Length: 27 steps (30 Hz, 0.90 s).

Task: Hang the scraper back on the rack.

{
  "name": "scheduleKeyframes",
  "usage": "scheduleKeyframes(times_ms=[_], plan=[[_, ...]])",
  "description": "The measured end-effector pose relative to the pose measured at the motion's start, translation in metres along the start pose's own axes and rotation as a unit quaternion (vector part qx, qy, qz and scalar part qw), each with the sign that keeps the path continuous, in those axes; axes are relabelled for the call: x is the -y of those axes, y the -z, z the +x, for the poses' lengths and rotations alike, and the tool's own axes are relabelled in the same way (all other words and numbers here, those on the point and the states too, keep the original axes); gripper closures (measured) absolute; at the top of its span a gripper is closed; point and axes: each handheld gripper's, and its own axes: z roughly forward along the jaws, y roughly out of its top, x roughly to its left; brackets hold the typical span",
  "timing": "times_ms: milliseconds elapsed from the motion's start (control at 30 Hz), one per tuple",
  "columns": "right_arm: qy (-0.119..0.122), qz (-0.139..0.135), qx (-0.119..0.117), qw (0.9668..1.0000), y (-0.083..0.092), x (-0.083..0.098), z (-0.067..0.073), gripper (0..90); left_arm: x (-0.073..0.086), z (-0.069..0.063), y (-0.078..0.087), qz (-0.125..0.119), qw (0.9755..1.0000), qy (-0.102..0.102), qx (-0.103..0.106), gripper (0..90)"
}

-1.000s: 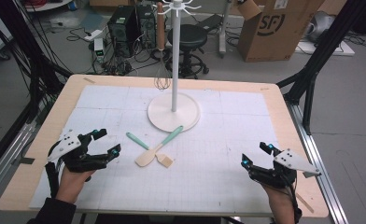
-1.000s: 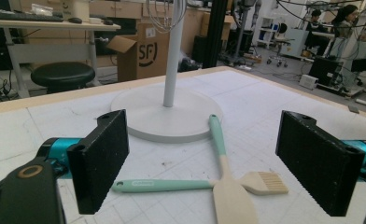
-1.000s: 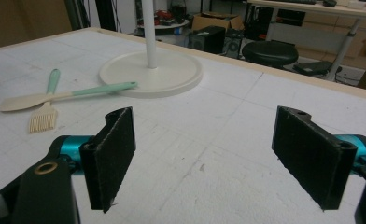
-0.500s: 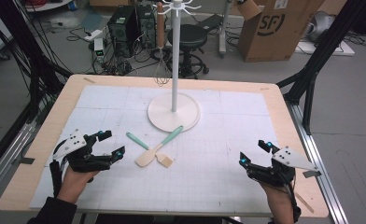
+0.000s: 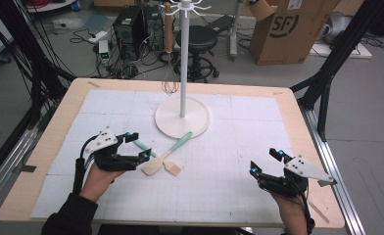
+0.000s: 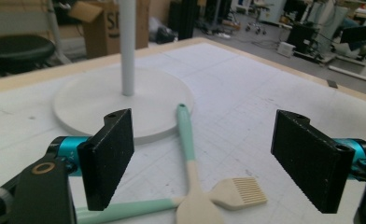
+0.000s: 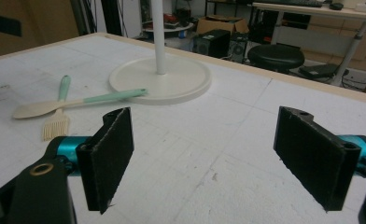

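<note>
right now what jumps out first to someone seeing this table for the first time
A tall white stand rises from a round base at the table's far middle. In front of it a spoon and a brush, both mint-handled, lie crossed. The left gripper, jaws open, is right beside them; the right gripper rests open near the front right.

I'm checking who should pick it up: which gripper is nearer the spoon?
Left. The left gripper hovers right beside the spoon, jaws open; the right gripper sits far across the table.
</note>
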Motion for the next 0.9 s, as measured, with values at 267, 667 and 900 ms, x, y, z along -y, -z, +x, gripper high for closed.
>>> scheduleKeyframes(times_ms=[267,667,900], plan=[[0.003,-0.001,-0.012,0.9999,-0.004,0.0,0.004,19.1,-0.003,-0.012,-0.044,0.053,0.9985,-0.011,0.008,26.0],[0.004,0.0,-0.016,0.9999,-0.007,0.001,0.004,19.1,0.006,-0.006,-0.086,0.137,0.99,-0.006,-0.032,36.6],[0.002,-0.001,-0.015,0.9999,-0.007,0.002,0.003,19.2,0.012,0.0,-0.102,0.173,0.9837,0.004,-0.05,44.6]])
